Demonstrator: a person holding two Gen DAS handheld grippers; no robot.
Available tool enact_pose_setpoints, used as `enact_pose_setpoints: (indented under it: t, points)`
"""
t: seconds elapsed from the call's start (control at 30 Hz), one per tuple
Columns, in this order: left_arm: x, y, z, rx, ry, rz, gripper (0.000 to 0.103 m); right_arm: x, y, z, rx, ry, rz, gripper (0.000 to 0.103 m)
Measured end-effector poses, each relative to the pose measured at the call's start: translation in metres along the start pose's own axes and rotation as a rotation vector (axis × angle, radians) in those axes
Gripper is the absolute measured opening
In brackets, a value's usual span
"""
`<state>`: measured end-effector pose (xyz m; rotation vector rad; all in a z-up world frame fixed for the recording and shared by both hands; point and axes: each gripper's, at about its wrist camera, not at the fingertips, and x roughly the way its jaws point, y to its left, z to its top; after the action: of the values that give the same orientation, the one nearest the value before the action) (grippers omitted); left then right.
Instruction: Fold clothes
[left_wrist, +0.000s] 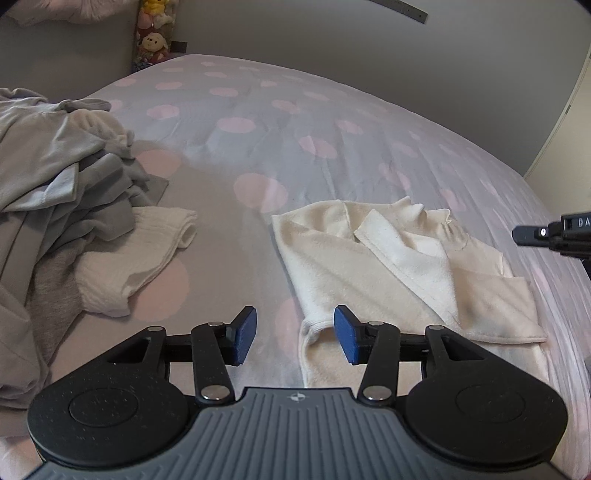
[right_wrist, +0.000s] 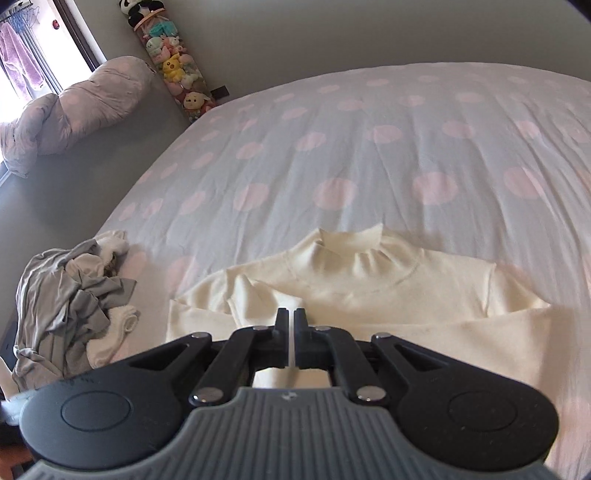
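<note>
A cream high-neck sweater (left_wrist: 388, 266) lies partly folded on the bed; it also shows in the right wrist view (right_wrist: 369, 291), collar away from me. My left gripper (left_wrist: 295, 334) is open and empty, its blue pads (left_wrist: 245, 334) just above the sweater's near cuff. My right gripper (right_wrist: 293, 321) is shut on a fold of the sweater's sleeve, with a thin strip of cream cloth showing between the jaws. Part of the right gripper shows at the right edge of the left wrist view (left_wrist: 554, 234).
A heap of grey and white clothes (left_wrist: 62, 206) lies left of the sweater, also in the right wrist view (right_wrist: 74, 302). The bed sheet (right_wrist: 369, 155) is pale with pink dots. A bunched duvet (right_wrist: 74, 107) and a column of plush toys (right_wrist: 173, 62) stand by the wall.
</note>
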<state>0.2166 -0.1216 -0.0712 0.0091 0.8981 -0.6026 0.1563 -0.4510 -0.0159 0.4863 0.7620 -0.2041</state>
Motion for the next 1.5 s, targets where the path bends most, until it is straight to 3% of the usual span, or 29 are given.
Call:
enact_pose_setpoints:
  t: [0.2,0.47,0.6,0.7,1.03,1.07,1.23,1.3,1.5]
  points:
    - [0.028,-0.028,0.023,0.037,0.001,-0.043,0.045,0.000,-0.049,-0.038,-0.027,0.017,-0.053,0.006]
    - [0.084,-0.066,0.046,0.145,0.021,-0.018,0.048,-0.016,-0.102,-0.086,-0.035,-0.048,-0.123,0.006]
    - [0.111,-0.076,0.054,0.158,0.011,-0.012,0.048,-0.027,-0.122,-0.096,-0.011,-0.111,-0.126,0.007]
    - [0.132,-0.080,0.057,0.166,0.027,0.019,0.048,-0.034,-0.134,-0.102,0.008,-0.156,-0.127,0.015]
    - [0.157,-0.104,0.046,0.245,0.009,0.112,0.047,-0.023,-0.161,-0.107,0.002,-0.161,-0.080,0.020]
    - [0.157,-0.106,0.045,0.252,0.004,0.118,0.045,-0.022,-0.162,-0.107,-0.002,-0.164,-0.075,0.020]
    - [0.154,-0.123,0.043,0.295,0.005,0.106,0.009,-0.023,-0.167,-0.106,0.022,-0.171,-0.056,0.020]
    - [0.148,-0.128,0.047,0.274,-0.003,0.098,0.003,-0.023,-0.168,-0.105,0.031,-0.174,-0.054,0.020]
    - [0.100,-0.126,0.061,0.243,-0.070,0.093,0.003,-0.033,-0.178,-0.101,0.105,-0.197,-0.063,0.027]
